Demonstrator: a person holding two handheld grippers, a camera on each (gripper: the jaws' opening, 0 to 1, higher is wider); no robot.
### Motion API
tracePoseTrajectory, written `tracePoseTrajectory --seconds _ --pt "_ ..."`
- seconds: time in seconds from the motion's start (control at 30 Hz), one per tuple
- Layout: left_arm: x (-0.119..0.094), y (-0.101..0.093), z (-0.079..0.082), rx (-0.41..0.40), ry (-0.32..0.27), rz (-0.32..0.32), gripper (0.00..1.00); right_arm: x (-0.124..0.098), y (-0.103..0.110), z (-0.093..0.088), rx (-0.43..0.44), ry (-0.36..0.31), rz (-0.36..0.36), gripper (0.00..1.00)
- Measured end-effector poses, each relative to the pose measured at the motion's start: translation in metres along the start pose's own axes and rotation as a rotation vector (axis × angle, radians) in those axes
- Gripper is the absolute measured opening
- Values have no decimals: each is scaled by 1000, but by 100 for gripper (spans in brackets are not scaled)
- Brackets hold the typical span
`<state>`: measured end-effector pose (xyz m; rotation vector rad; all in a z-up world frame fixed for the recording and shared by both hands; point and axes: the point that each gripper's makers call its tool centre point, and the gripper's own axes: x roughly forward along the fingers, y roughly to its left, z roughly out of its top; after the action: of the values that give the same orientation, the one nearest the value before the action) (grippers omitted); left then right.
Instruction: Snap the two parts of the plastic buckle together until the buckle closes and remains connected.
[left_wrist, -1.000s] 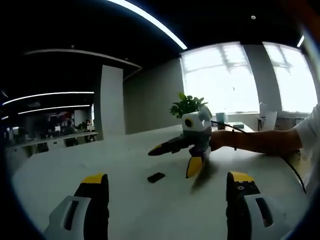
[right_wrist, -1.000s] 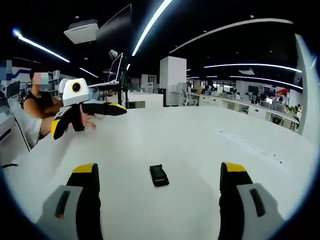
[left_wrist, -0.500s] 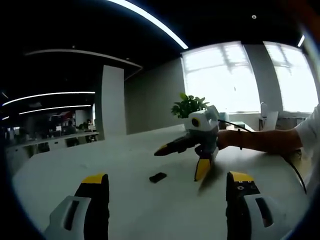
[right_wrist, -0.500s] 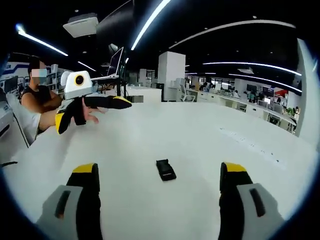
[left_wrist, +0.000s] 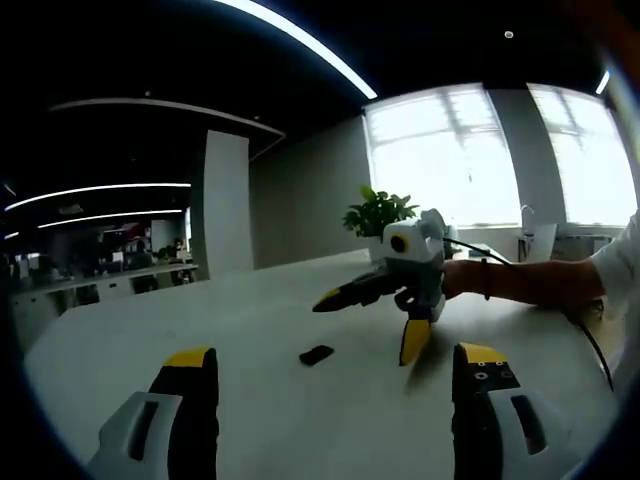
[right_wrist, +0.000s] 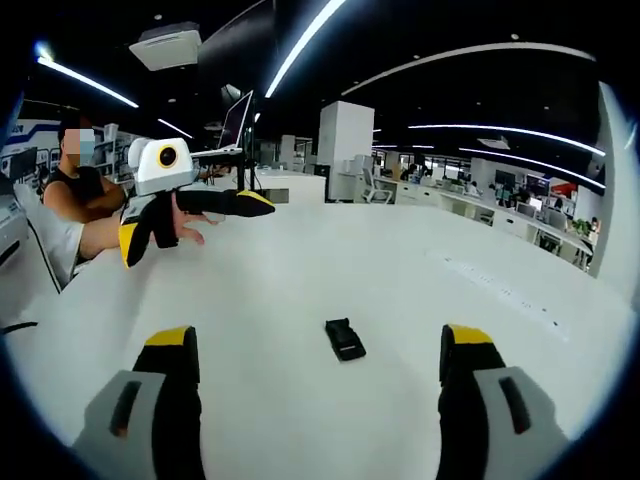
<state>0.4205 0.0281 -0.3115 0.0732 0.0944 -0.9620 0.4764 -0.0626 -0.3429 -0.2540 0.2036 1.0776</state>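
Observation:
A small black buckle piece (left_wrist: 316, 354) lies flat on the white table (left_wrist: 250, 320), a short way ahead of my left gripper (left_wrist: 335, 358), whose yellow-tipped jaws stand wide apart with nothing between them. Beyond the piece, my right gripper (left_wrist: 370, 322) hovers above the table with its jaws spread, held by a hand. In the right gripper view the same black piece (right_wrist: 345, 339) rests just ahead of my right gripper (right_wrist: 319, 340), which is open and empty. My left gripper (right_wrist: 193, 222) hangs open at the far left, above the table. I cannot make out a second buckle part.
A potted plant (left_wrist: 378, 212) stands at the table's far side before bright windows. A cable (left_wrist: 592, 345) trails at the right. A seated person (right_wrist: 78, 195) and a monitor (right_wrist: 238, 125) are at the table's far left edge. Office desks fill the background.
My right gripper has drifted sideways above the table, moving right in the left gripper view, so the buckle piece sits further right in its own view. The left gripper and the piece stayed put.

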Motion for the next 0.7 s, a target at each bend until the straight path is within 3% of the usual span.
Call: tracePoseTrajectory --seconds 0.1,0.2,0.57,0.7 --pt "0 -1 1 -1 -2 -2 99 -5 -1 2 17 -20 -21 100" --pt "0 -1 1 1 -2 -1 99 -9 1 -2 -3 8 -25 100" --pt "0 -1 -1 4 4 -2 99 -19 5 0 -33 1 -76 100" --pt "-1 -2 -1 7 3 -1 98 -23 5 0 -1 -24 -100 100"
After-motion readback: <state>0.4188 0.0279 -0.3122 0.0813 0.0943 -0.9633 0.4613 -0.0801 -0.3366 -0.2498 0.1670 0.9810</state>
